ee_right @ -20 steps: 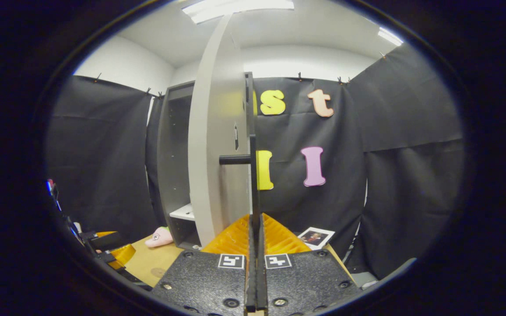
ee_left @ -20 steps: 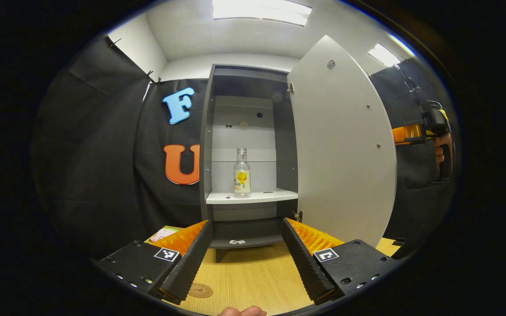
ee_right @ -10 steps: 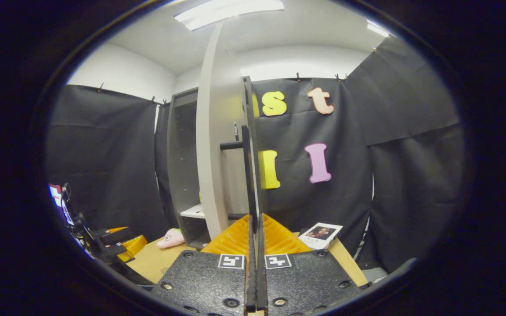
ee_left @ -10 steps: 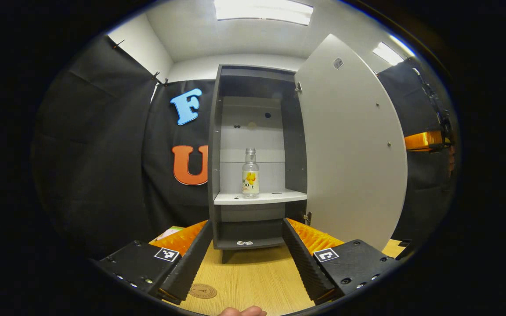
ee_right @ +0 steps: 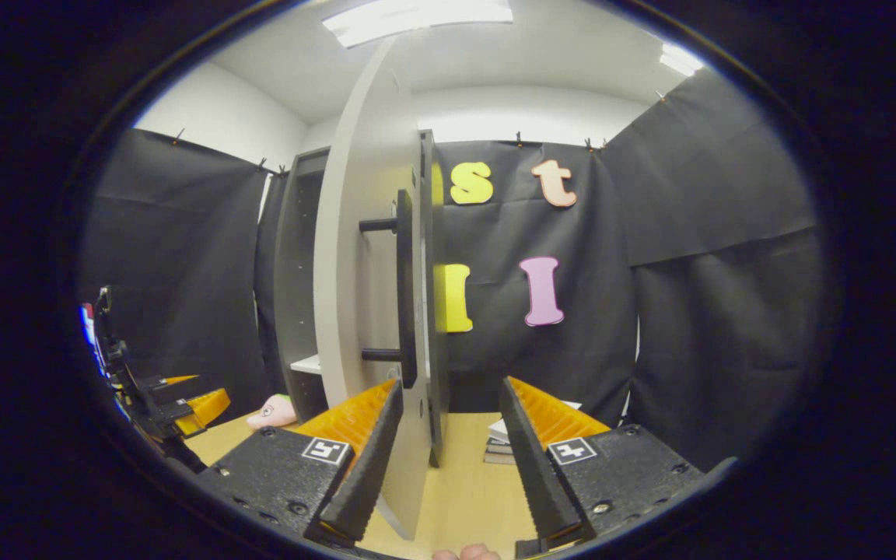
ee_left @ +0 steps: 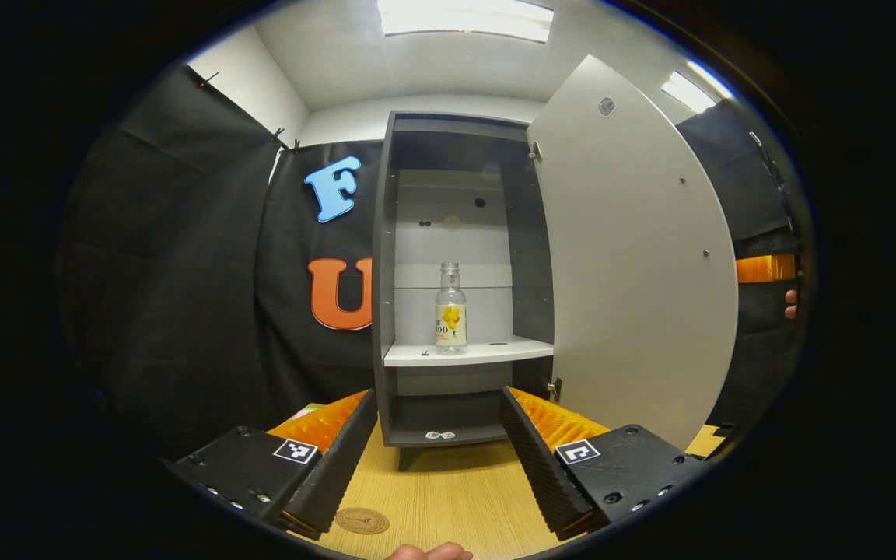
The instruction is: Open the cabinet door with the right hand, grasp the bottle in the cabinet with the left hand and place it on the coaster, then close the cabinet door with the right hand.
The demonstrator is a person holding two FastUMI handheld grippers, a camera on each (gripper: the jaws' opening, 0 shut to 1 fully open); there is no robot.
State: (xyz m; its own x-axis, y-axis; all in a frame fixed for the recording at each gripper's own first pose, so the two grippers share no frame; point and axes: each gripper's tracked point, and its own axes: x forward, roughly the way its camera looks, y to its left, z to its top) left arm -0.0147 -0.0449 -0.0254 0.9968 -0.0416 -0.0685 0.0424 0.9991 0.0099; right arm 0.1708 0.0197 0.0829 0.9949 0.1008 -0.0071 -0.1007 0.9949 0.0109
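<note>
Clear plastic bottle upright mid-shelf in the open cabinet, looks empty — likely light, slick, squashable — best gripped around the labelled body; left gripper jaws wide, right gripper jaws wide.

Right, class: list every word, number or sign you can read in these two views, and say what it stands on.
No text is clear enough to quote.
Bottle label: print too small to read.
Coaster: round stamp, too small to read.
Stickers on the cabinet base: too small to read.
Left tongs and right tongs: square coded patches, no words.
</note>
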